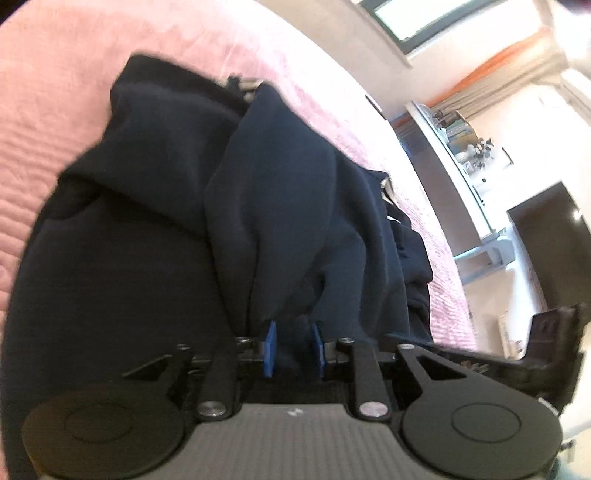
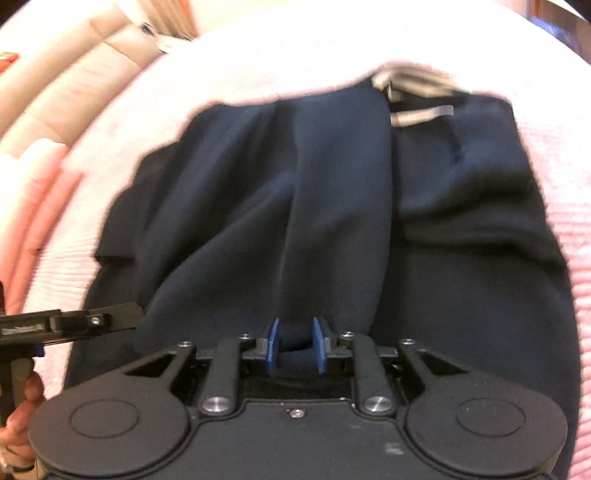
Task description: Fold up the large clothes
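A: Where is the garment?

B: The dark navy garment point(image 1: 147, 229) lies spread over a pink bedspread point(image 1: 44, 110), with one bunched part raised off the bed. From the right wrist view the same cloth point(image 2: 461, 258) covers most of the bedspread point(image 2: 576, 236) in front of the camera, and a pale drawstring point(image 2: 421, 112) shows near its far edge.

A: What does the left gripper have?

B: The left gripper point(image 1: 294, 349) has its blue fingers point(image 1: 270, 347) drawn close together, with a fold of the navy cloth bunched between them. The fabric rises from that pinch in taut creases, so the fold is held.

A: And the right one?

B: Much the same. The right gripper point(image 2: 295, 345) has its blue fingers point(image 2: 272, 345) narrowly apart with a rolled wad of the cloth clamped between them, and creases fan away from the pinch across the garment.

A: How do the two stand to each other?

B: They are near one another. In the right wrist view the left gripper's black body point(image 2: 70, 321) comes in from the left edge, with the person's hand point(image 2: 26, 406) below it. In the left wrist view a black part point(image 1: 546, 347) at the right edge is probably the right gripper, though blur leaves that unsure.

A: Anything beyond the bed?

B: A window point(image 1: 417, 18) and a cluttered white shelf point(image 1: 469, 155) show past the bed on the left wrist view.
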Action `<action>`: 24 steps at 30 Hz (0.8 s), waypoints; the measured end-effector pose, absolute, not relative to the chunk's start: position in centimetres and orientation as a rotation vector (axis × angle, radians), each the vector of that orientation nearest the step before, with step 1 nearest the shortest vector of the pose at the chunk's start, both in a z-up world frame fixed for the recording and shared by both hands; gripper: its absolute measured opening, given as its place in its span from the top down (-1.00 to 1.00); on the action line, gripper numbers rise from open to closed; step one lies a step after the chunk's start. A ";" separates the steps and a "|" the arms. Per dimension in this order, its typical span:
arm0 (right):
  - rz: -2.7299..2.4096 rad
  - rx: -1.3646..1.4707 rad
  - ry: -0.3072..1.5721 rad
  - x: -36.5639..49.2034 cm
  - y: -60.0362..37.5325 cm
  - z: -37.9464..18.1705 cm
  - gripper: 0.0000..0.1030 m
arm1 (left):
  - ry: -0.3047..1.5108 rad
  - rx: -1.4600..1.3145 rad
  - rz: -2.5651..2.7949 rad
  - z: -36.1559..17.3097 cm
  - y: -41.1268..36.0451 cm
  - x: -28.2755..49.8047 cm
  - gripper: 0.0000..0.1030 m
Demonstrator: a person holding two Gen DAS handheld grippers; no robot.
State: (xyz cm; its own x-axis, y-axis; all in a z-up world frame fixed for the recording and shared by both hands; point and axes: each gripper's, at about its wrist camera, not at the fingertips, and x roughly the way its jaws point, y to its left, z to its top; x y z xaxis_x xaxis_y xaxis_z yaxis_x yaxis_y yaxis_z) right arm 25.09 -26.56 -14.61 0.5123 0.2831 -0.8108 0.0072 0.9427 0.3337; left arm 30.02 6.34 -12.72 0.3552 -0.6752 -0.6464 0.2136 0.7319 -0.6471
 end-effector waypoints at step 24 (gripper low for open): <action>-0.100 0.117 0.904 0.4 -34.0 -10.4 -0.45 | 0.942 -0.267 -0.392 -5.8 19.5 7.4 -0.46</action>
